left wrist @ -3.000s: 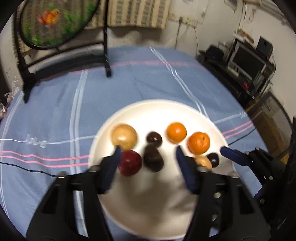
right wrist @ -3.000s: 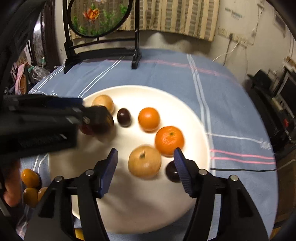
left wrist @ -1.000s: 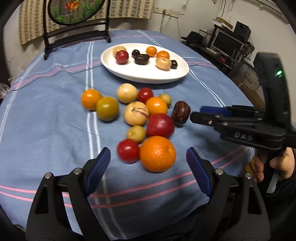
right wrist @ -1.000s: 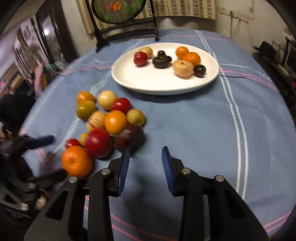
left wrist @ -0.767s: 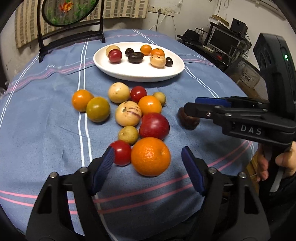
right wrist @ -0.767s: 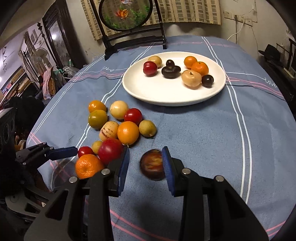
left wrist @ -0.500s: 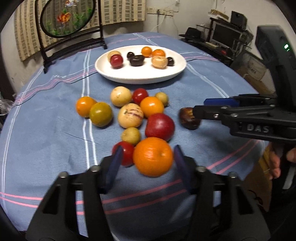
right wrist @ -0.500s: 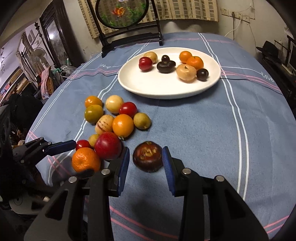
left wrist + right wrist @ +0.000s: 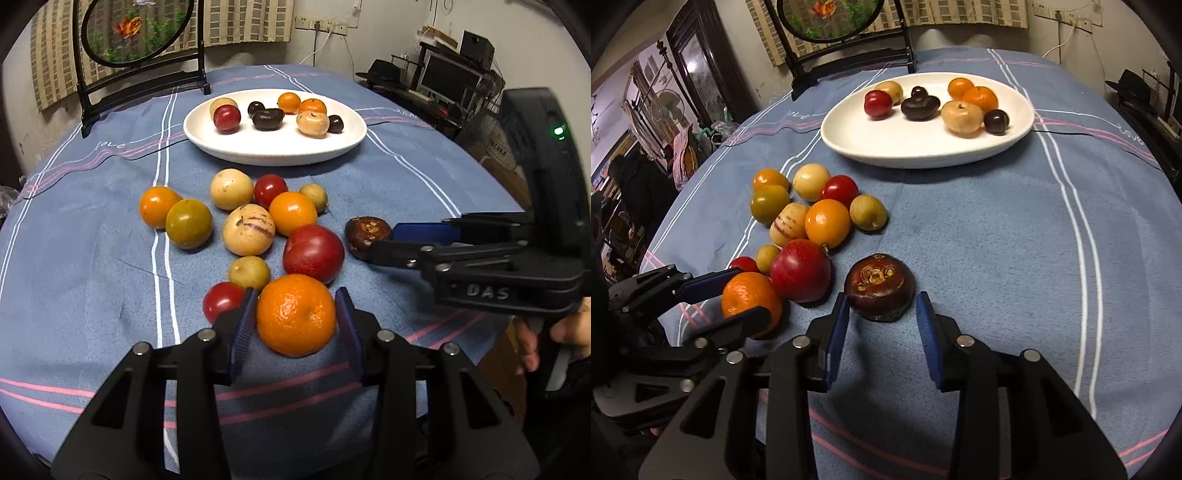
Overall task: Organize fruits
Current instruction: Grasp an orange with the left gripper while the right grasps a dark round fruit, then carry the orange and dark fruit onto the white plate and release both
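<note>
A big orange (image 9: 295, 314) lies on the blue tablecloth at the near end of a cluster of loose fruits, and my left gripper (image 9: 294, 325) is shut on it, a pad against each side. In the right wrist view the same orange (image 9: 750, 295) shows between the left gripper's fingers (image 9: 701, 286). A dark brown round fruit (image 9: 881, 291) sits on the cloth between the tips of my right gripper (image 9: 881, 301), whose jaws are opening; a thin gap shows at the right pad. The white plate (image 9: 273, 155) farther back holds several fruits.
Beside the orange lie a red apple (image 9: 314, 253), a small red tomato (image 9: 221, 299) and several yellow and orange fruits. A black-framed round screen (image 9: 136, 33) stands behind the plate. A person's hand (image 9: 554, 339) holds the right gripper's handle.
My left gripper's jaws came in from wide apart and closed on the big orange. My right gripper's narrow jaws widened and now stand either side of the dark brown fruit.
</note>
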